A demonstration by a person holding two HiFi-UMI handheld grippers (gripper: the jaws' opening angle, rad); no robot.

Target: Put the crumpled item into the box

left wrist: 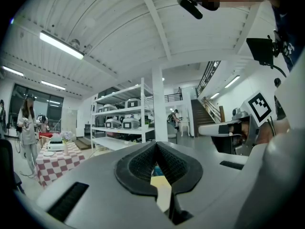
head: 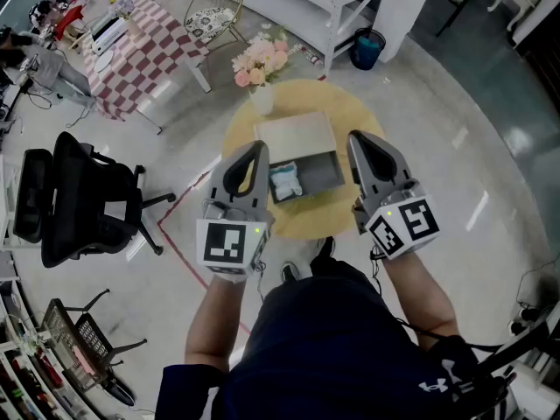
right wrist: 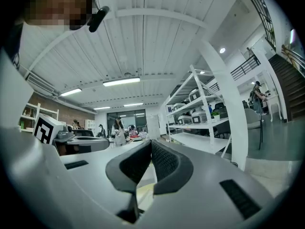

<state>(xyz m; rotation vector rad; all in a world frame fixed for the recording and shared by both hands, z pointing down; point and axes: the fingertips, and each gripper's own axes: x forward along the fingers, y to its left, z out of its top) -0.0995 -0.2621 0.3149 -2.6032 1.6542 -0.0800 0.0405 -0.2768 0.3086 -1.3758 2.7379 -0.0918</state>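
A round yellow table carries a grey box with its pale lid folded back. The crumpled item, white with blue, lies inside the box at its left end. My left gripper hangs above the table's near left edge, jaws shut and empty. At the near right my right gripper is held level with it, also shut and empty. Through the left gripper only a sliver of the yellow table shows. Ahead of the right gripper are ceiling and shelves.
A vase of pink flowers stands at the table's far edge. A black office chair is at the left, with a checkered table and a wire chair beyond. A blue bin sits by white shelving.
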